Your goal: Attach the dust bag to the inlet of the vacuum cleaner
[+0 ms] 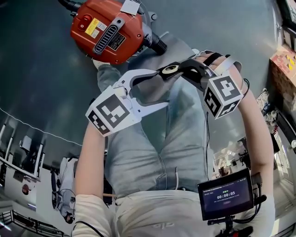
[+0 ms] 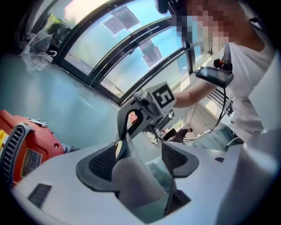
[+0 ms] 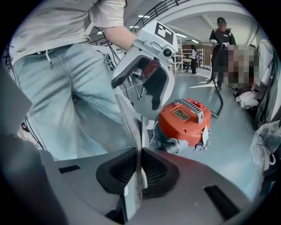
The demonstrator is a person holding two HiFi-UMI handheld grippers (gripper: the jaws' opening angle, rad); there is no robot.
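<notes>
The red vacuum cleaner (image 1: 108,30) (image 3: 184,121) sits on the grey floor in front of my legs, its black inlet stub (image 1: 157,44) pointing right. The grey fabric dust bag (image 1: 155,90) hangs in the air between both grippers. My right gripper (image 1: 173,69) (image 3: 138,154) is shut on the bag's flat top edge by its holed collar (image 1: 170,69). My white left gripper (image 1: 162,88) (image 2: 138,160) stands open around the bag's body (image 2: 131,180); the cloth leans on the left pad only. The inlet is apart from the bag.
A small screen (image 1: 225,196) hangs at the person's waist. Cardboard boxes (image 1: 283,65) stand at the right edge. A black hose (image 1: 69,4) leaves the vacuum at the top. Two people (image 3: 221,48) stand far off beyond the vacuum. A railing (image 2: 105,74) runs behind.
</notes>
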